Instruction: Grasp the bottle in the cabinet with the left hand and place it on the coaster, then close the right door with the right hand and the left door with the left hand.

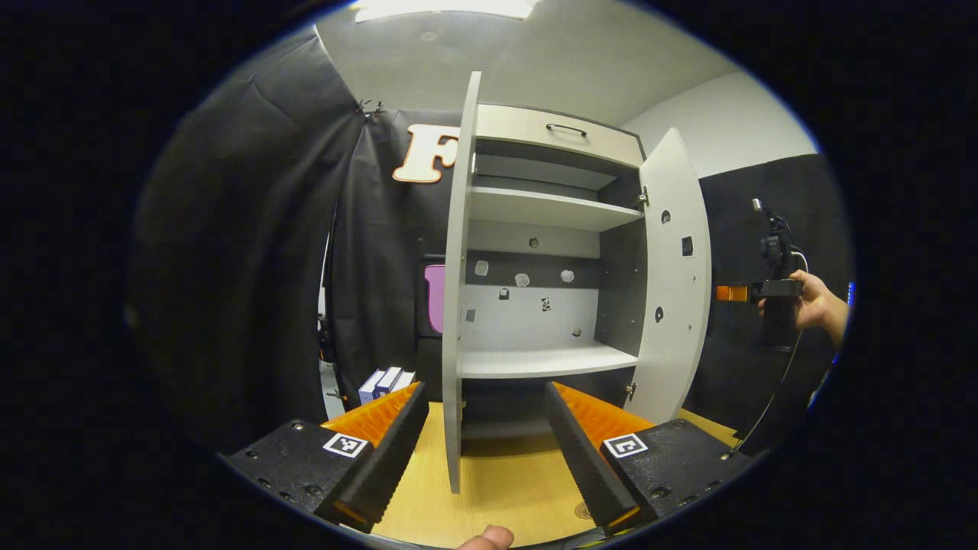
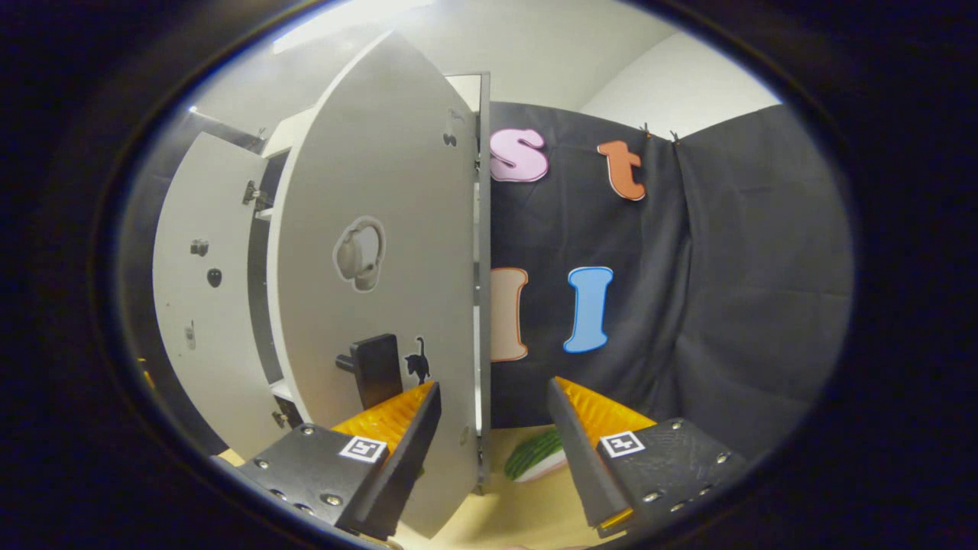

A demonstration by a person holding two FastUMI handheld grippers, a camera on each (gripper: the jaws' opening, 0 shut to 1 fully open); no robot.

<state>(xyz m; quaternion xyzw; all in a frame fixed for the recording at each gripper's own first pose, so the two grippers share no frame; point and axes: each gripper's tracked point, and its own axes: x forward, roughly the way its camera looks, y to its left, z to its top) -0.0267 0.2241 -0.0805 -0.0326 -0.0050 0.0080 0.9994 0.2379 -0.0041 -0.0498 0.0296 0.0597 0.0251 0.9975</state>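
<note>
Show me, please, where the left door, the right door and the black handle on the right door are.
left door (image 1: pixel 452 321): left gripper view, its front edge.
right door (image 2: pixel 382 191): right gripper view, its outer face.
black handle (image 2: pixel 376 368): right gripper view, its flat grip.

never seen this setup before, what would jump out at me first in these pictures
The white cabinet stands wide open at the centre of the left gripper view, its shelves bare, with the left door edge-on right between the open orange fingers of the left gripper. In the right gripper view the right door, with a black handle, looms just ahead of the open right gripper. Far right in the left gripper view, a hand holds the other gripper.
</note>
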